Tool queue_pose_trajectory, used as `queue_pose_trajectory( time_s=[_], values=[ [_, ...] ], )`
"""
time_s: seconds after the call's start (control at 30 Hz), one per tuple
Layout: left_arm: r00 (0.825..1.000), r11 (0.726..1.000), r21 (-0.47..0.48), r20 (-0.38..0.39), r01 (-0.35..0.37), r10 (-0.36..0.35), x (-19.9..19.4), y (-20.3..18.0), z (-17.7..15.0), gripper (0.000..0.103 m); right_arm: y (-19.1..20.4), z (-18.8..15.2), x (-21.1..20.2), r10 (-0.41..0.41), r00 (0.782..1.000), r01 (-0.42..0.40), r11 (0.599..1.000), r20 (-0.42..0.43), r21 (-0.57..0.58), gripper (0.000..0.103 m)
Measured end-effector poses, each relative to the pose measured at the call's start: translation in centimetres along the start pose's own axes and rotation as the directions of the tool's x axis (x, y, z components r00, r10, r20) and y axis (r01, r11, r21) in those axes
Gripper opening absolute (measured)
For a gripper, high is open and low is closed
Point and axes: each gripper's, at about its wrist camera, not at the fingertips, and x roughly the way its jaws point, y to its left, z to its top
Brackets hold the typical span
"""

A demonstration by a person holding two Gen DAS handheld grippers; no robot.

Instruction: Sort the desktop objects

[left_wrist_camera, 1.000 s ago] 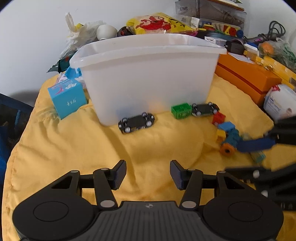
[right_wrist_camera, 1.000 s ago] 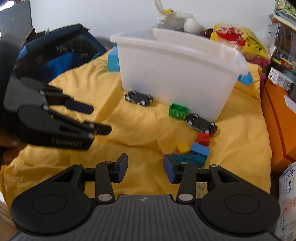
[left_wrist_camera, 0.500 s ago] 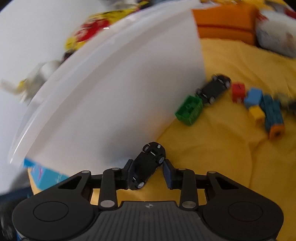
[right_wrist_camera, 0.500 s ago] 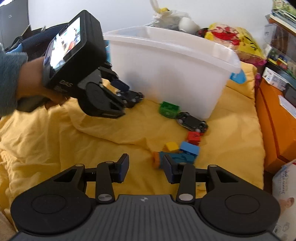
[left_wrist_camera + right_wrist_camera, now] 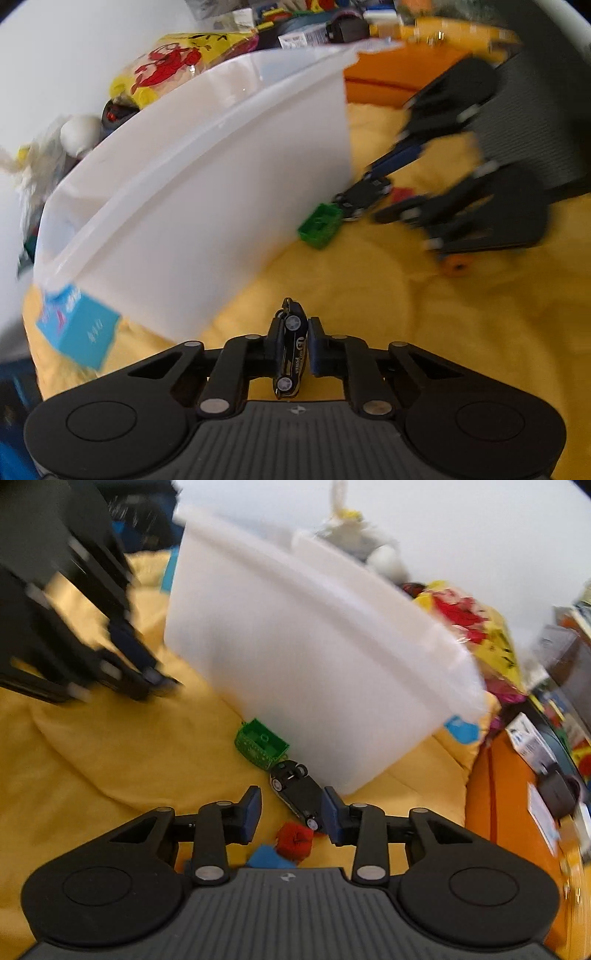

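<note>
We hold 2 grippers over a yellow cloth (image 5: 424,314) with a big white bin (image 5: 207,192) standing on it. We are in the pick-up step of sorting small toys.

Our left gripper (image 5: 292,349) is clamped on a black toy car (image 5: 291,350), turned on its side between the pads, nose pointing forward. It looks lifted just clear of the cloth, close to the bin's near wall.

Our right gripper (image 5: 291,814) has its jaws partly apart, and they have just been closing. A 2nd black car (image 5: 297,794) lies on the cloth between them, slanted, its far end touching or nearly touching a green block (image 5: 260,746) at the foot of the bin. The right pad sits just beside the car's flank; the left pad is well clear of it, so nothing is gripped yet. A red block (image 5: 294,840) and a blue block (image 5: 267,857) lie just behind the car, close under the gripper. In the left view an orange piece (image 5: 455,265) peeks out below the right gripper.

Clutter crowds the space behind the bin, with a yellow bag (image 5: 166,70) among it, and an orange box (image 5: 509,830) sits at the right.

Next, we judge, the right jaws must finish closing squarely on the 2nd car without nudging the red block. Then both cars need lifting over the bin's rim for release, if the bin is where cars go. The slanted car may twist as the pads meet it.
</note>
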Motion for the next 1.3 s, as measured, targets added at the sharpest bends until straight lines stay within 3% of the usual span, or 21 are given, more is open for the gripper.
queue_pose_trajectory(
  time_s=[0.13, 0.2, 0.3, 0.4, 0.53, 0.57, 0.63, 0.7, 0.73, 0.77, 0.8, 0.83, 0.9, 0.93, 0.97, 1.03, 1.3],
  values=[
    [0.993, 0.977, -0.177, 0.027, 0.118, -0.115, -3.7, -0.3, -1.2, 0.015, 0.3, 0.3, 2.3, -0.034, 0.998, 0.033, 0.999, -0.045, -0.028, 0.036],
    [0.983, 0.948, -0.262, 0.036, 0.181, -0.178, -4.7, -0.3, -1.7, 0.015, 0.3, 0.2, 3.0, -0.028, 0.998, 0.025, 0.998, -0.055, -0.062, 0.029],
    [0.976, 0.910, -0.356, 0.043, 0.215, -0.213, -5.9, -0.1, -3.0, 0.015, 0.3, 0.3, 2.2, 0.000, 0.999, -0.005, 0.994, -0.045, -0.107, 0.008],
    [0.968, 0.875, -0.416, 0.061, 0.248, -0.245, -6.2, 0.3, -3.8, 0.015, -0.8, 0.8, -1.0, 0.075, 0.997, -0.075, 0.997, -0.003, -0.018, 0.001],
    [0.915, 0.726, -0.571, 0.128, 0.383, -0.382, -4.4, 1.3, -5.5, 0.015, -2.3, 1.0, -6.2, 0.176, 0.980, -0.185, 0.977, 0.088, 0.108, 0.000],
    [0.906, 0.705, -0.588, 0.130, 0.397, -0.403, -3.5, 1.1, -5.8, 0.015, -2.4, 0.8, -6.9, 0.185, 0.978, -0.196, 0.972, 0.094, 0.127, 0.000],
    [0.913, 0.705, -0.605, 0.093, 0.369, -0.397, -1.7, 0.5, -6.5, 0.016, -2.8, 0.0, -8.2, 0.251, 0.962, -0.269, 0.936, 0.108, 0.226, 0.000],
    [0.926, 0.698, -0.631, 0.089, 0.337, -0.367, -0.7, 0.7, -7.1, 0.024, -3.2, -0.5, -8.1, 0.326, 0.938, -0.346, 0.888, 0.115, 0.303, 0.000],
    [0.933, 0.687, -0.650, 0.102, 0.326, -0.346, -0.6, 1.0, -7.4, 0.030, -3.1, -0.7, -7.6, 0.347, 0.932, -0.362, 0.873, 0.105, 0.328, 0.000],
    [0.941, 0.683, -0.661, 0.109, 0.309, -0.320, -0.7, 1.2, -7.4, 0.029, -2.7, -1.1, -7.6, 0.348, 0.933, -0.359, 0.874, 0.095, 0.326, 0.001],
    [0.951, 0.696, -0.659, 0.106, 0.285, -0.289, -1.0, 1.2, -7.4, 0.029, -2.2, -1.3, -7.6, 0.322, 0.943, -0.333, 0.895, 0.085, 0.296, 0.001],
    [0.964, 0.728, -0.638, 0.094, 0.250, -0.249, -1.5, 1.0, -7.2, 0.033, -1.5, -1.4, -7.7, 0.266, 0.961, -0.277, 0.933, 0.080, 0.229, 0.004],
    [0.974, 0.777, -0.591, 0.089, 0.218, -0.206, -2.4, 0.6, -6.9, 0.038, 0.1, -1.3, -7.6, 0.158, 0.983, -0.162, 0.986, 0.092, 0.036, 0.018],
    [0.976, 0.787, -0.578, 0.095, 0.215, -0.197, -2.8, 0.6, -6.8, 0.040, 0.7, -1.0, -7.2, 0.123, 0.988, -0.118, 0.992, 0.093, -0.054, 0.033],
    [0.976, 0.793, -0.569, 0.103, 0.216, -0.192, -3.4, 0.4, -6.8, 0.041, 1.6, -1.0, -6.5, 0.094, 0.992, -0.081, 0.984, 0.081, -0.160, 0.035],
    [0.978, 0.795, -0.571, 0.109, 0.207, -0.176, -4.5, 0.1, -7.1, 0.042, 2.7, -1.2, -4.6, 0.102, 0.994, -0.086, 0.948, 0.036, -0.308, 0.034],
    [0.980, 0.770, -0.606, 0.138, 0.201, -0.147, -6.5, -1.2, -7.9, 0.042, 4.6, -0.1, -0.3, 0.128, 0.992, -0.115, 0.866, -0.007, -0.486, 0.031]
  ],
)
